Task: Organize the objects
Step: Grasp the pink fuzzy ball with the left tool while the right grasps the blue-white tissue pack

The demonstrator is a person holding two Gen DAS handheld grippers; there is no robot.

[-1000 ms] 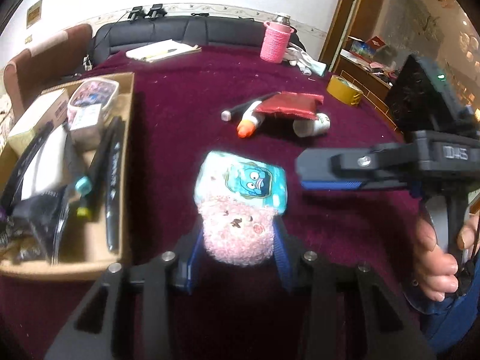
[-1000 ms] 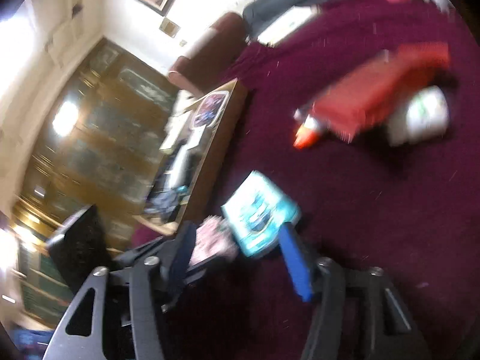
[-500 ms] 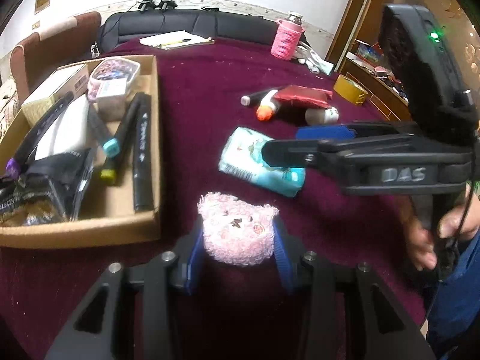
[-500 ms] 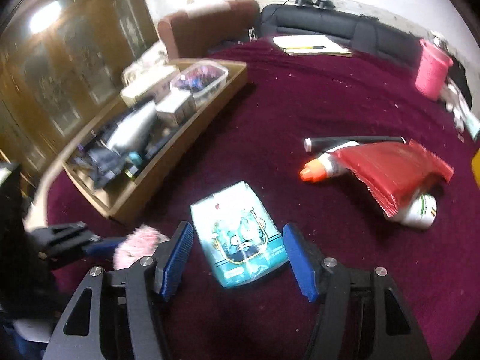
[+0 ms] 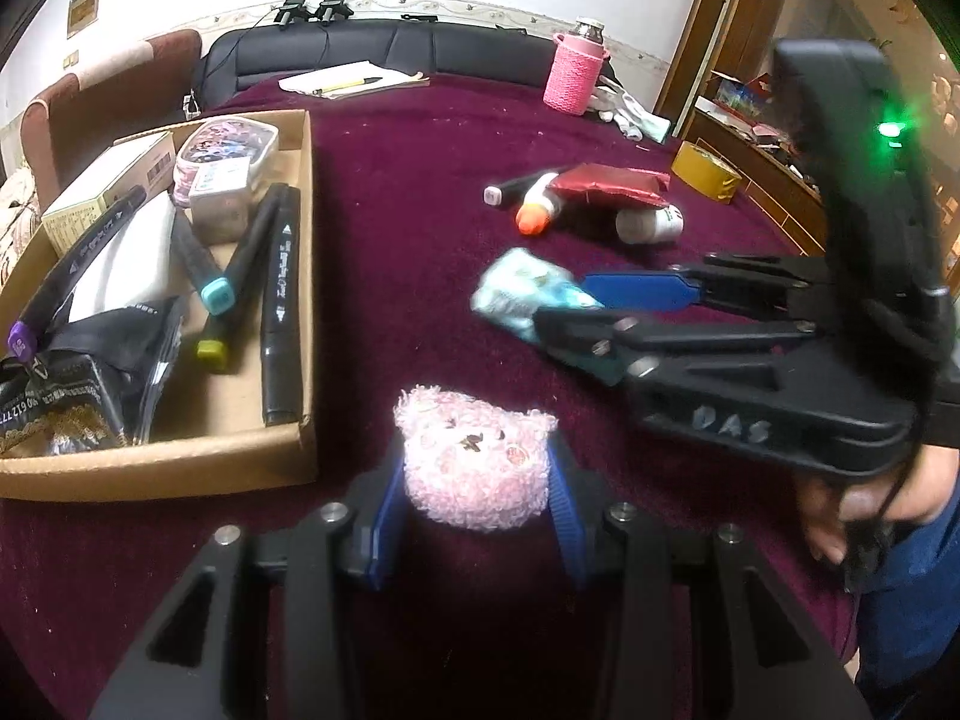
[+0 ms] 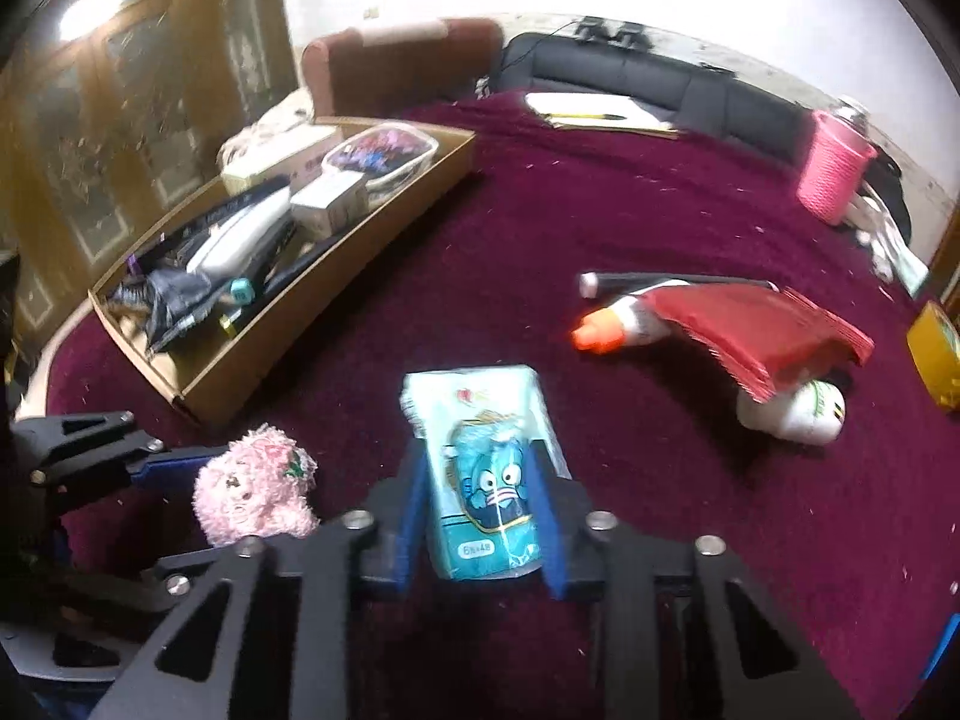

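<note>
Left gripper (image 5: 474,480) clamps fluffy pink plush bear (image 5: 474,468) just right of brown cardboard tray (image 5: 156,468); right gripper (image 6: 480,516) pinches teal cartoon tissue pack (image 6: 486,474), further right.

Home living room: sofa (image 5: 384,51), armchair (image 6: 396,66), wooden cabinets (image 6: 120,120).

Dim warm light, fisheye warping, slight blur

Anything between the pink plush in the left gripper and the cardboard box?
Nothing visible. The pink plush sits in the left gripper, beside the cardboard box's near corner; only bare maroon cloth lies between them.
</note>
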